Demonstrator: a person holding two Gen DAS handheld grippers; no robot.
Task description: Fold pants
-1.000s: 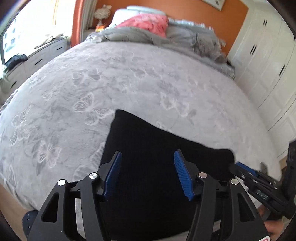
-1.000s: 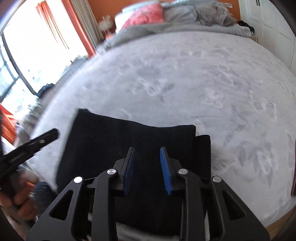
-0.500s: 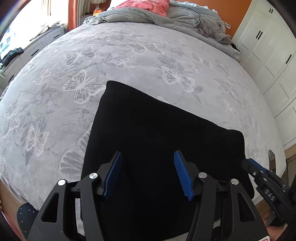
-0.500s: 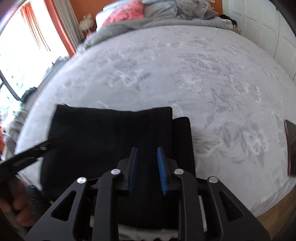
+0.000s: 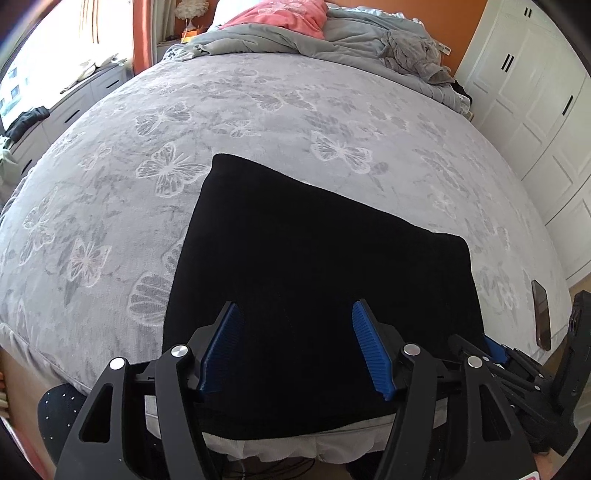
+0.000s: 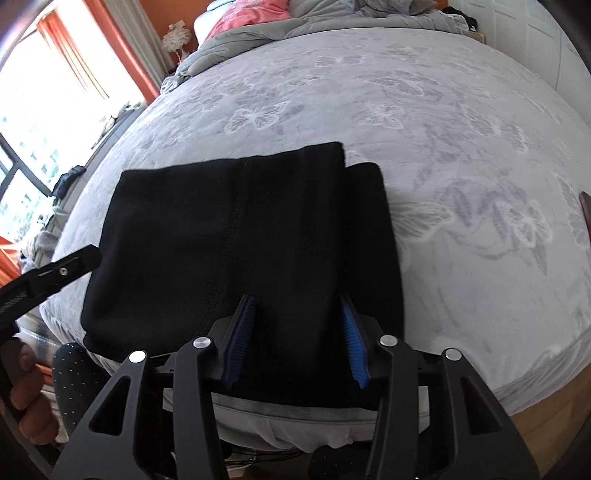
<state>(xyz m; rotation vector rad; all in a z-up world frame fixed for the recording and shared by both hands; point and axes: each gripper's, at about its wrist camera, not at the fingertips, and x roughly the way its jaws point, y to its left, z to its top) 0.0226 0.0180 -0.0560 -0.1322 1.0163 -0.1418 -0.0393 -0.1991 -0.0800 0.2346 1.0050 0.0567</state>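
Black pants [image 5: 314, 240], folded into a thick rectangle, lie flat at the near edge of the bed. In the right wrist view the pants [image 6: 221, 229] show a top layer set slightly back from a lower layer along the right side. My left gripper [image 5: 295, 304] hovers over the near left part of the pants; its jaws are opening, with only the cloth below them. My right gripper [image 6: 297, 297] hangs over the near right part, jaws also opening, blue pads apart and pressing on nothing. A hand [image 6: 26, 398] holds the left gripper's handle.
The grey butterfly bedspread [image 5: 166, 173] stretches far beyond the pants. A dark phone [image 5: 541, 314] lies near the bed's right edge. A rumpled grey duvet [image 5: 369, 40] and a pink pillow [image 5: 280, 16] sit at the headboard. White wardrobes [image 5: 535, 92] stand on the right.
Both grippers have moved forward and slightly down over the pants. The right jaws have spread noticeably wider and the left jaws a little. The pants have not moved.
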